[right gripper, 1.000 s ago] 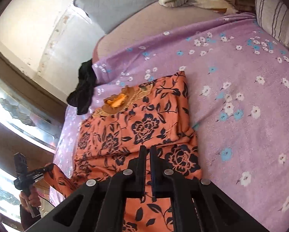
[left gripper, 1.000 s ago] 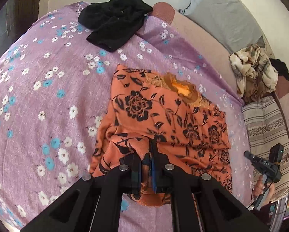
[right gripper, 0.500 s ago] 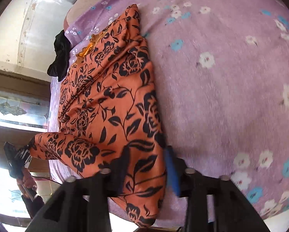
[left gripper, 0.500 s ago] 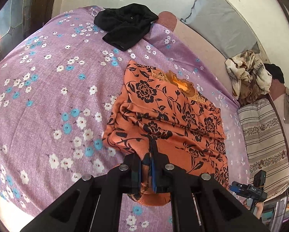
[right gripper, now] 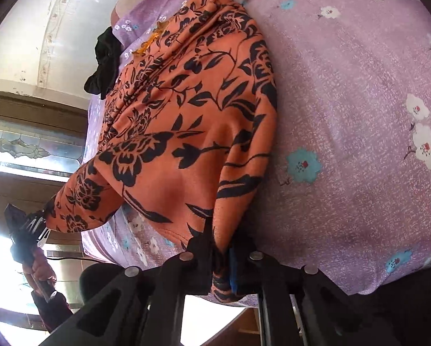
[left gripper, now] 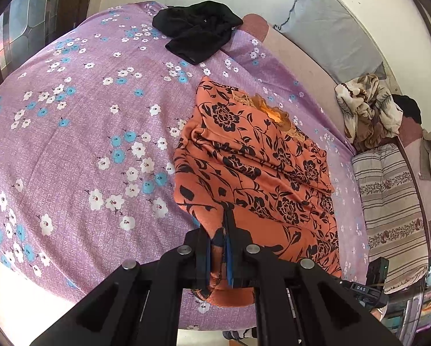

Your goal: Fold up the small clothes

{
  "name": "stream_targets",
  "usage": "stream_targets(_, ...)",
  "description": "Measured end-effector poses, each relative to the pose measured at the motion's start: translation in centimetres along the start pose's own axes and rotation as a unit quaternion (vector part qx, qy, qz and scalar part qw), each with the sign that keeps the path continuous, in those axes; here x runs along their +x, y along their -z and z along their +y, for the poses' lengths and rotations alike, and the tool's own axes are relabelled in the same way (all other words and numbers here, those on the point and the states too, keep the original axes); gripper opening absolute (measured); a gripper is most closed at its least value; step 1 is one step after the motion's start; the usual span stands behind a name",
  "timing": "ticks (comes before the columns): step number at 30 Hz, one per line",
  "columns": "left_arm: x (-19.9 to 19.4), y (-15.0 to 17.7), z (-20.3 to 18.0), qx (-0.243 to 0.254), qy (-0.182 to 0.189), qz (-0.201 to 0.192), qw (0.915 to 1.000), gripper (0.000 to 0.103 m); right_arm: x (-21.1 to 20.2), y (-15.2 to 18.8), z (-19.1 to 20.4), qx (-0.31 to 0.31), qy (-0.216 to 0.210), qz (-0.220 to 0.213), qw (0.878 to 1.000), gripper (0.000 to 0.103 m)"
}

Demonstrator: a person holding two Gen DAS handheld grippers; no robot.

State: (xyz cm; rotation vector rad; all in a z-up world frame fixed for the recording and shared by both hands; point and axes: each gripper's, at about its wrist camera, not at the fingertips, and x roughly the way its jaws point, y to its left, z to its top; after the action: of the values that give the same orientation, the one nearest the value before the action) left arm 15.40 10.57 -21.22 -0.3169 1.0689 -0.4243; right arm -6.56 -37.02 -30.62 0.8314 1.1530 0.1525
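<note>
Orange black-flowered garment [left gripper: 261, 155] lying partly folded on the purple floral bedspread [left gripper: 80, 144] near its front edge, left gripper [left gripper: 218, 255] pinching one near corner, right gripper [right gripper: 221, 262] having just clamped onto the other, black cloth [left gripper: 198, 33] at the bedspread's far edge

White letters "DAS" stand on the right gripper [left gripper: 365, 288].

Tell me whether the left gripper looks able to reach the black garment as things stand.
Probably not yet: the left gripper is shut on the orange garment; the black garment lies far across the bed.
</note>
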Motion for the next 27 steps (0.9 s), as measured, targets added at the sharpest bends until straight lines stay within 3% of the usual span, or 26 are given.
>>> stream_targets(5, 0.8, -2.7, 0.0, 0.007, -0.004, 0.004, 1.0, 0.008, -3.9, -4.0, 3.2, -0.029, -0.055, -0.075, 0.995, 0.006)
stream_targets(9, 2.9, -7.8, -1.0, 0.014, -0.007, 0.0, 0.9999, 0.008, -6.1, -10.8, 5.2, -0.039, -0.078, -0.146, 0.985, 0.006)
stream_targets(14, 9.5, -17.0, -2.1, 0.012, 0.006, 0.011, 0.9999, 0.011, -4.0, -22.9, 6.5, -0.021, -0.074, -0.2, 0.977, 0.006)
stream_targets(17, 14.8, -20.4, -0.9, -0.034, -0.019, 0.015, 0.9991, 0.022, -0.3, -28.6, 4.9, 0.02, -0.049, -0.208, 0.977, 0.01)
stream_targets(18, 16.4, -20.9, -0.1, -0.052, -0.035, 0.011, 0.998, 0.031, 0.9, -29.9, 4.0, 0.038, -0.051, -0.206, 0.977, 0.01)
stream_targets(21, 18.7, -20.5, 2.1, -0.077, -0.088, -0.003, 0.9931, 0.033, 2.7, -31.2, 1.1, 0.082, -0.06, -0.207, 0.973, 0.015)
stream_targets(23, 17.7, -19.7, 3.3, -0.094, -0.09, -0.036, 0.9909, 0.033, 3.1, -31.1, -0.5, 0.097, -0.077, -0.206, 0.971, 0.017)
stream_targets(26, 14.1, -16.7, 3.4, -0.126, -0.121, -0.092, 0.9803, 0.035, 2.6, -30.2, -1.4, 0.096, -0.099, -0.211, 0.968, 0.021)
stream_targets(27, 13.1, -15.6, 2.6, -0.12, -0.121, -0.108, 0.9794, 0.04, 2.2, -29.6, -1.2, 0.091, -0.099, -0.219, 0.966, 0.029)
